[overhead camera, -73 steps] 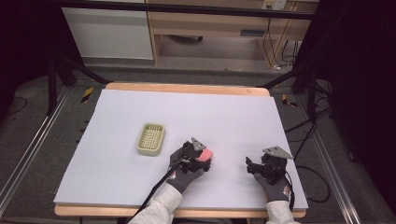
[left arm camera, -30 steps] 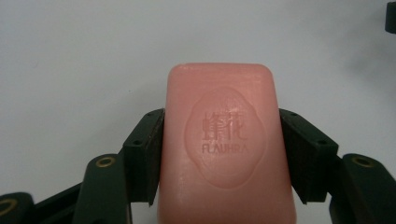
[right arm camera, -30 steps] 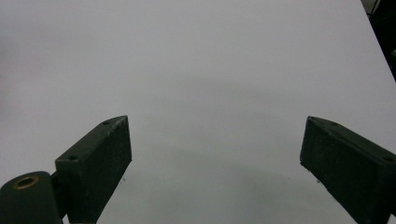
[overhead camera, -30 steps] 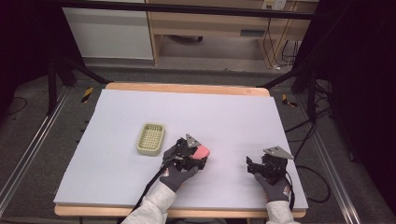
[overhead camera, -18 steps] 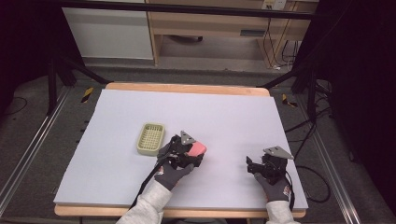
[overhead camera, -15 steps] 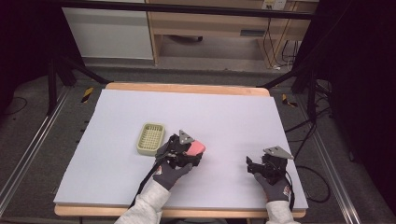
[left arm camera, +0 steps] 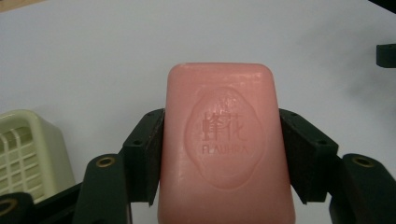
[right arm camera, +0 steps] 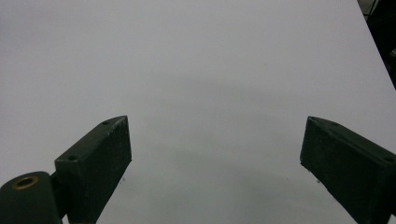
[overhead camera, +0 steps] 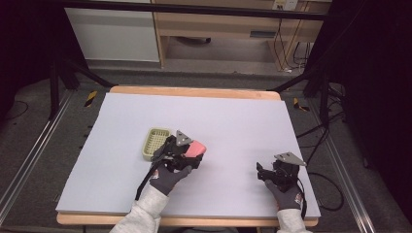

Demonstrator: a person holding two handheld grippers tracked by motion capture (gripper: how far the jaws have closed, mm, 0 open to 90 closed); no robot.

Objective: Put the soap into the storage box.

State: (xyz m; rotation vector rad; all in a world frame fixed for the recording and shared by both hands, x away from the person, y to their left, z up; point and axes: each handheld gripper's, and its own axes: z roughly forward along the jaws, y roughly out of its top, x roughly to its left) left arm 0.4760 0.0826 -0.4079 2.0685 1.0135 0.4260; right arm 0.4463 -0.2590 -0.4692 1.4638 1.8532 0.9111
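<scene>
Gripping the pink rectangular soap bar (left arm camera: 224, 144) across its two long sides, the left gripper (overhead camera: 180, 154) is clamped on it, both black pads flat against the bar in the left gripper view. In the high view the bar (overhead camera: 193, 148) sits above the white table sheet (overhead camera: 233, 121), left of its middle and toward the near edge, just beside the pale green slotted plastic soap dish (overhead camera: 154, 141), which stands on the sheet on the side toward the left edge. The right gripper (overhead camera: 276, 171) rests near the near right corner, its jaws wide apart with only bare sheet between them.

The likely risk is a slip: soap is slick, the pads hold only the middle of the bar's length, and a tilt or a jolt on the way over the dish could let it slide out. It could also catch the dish rim and push the light dish along the sheet.

The bar's lower end is cut off at the frame's bottom edge, and the dish shows only one corner there. How far the bar is above the sheet is hard to judge.
</scene>
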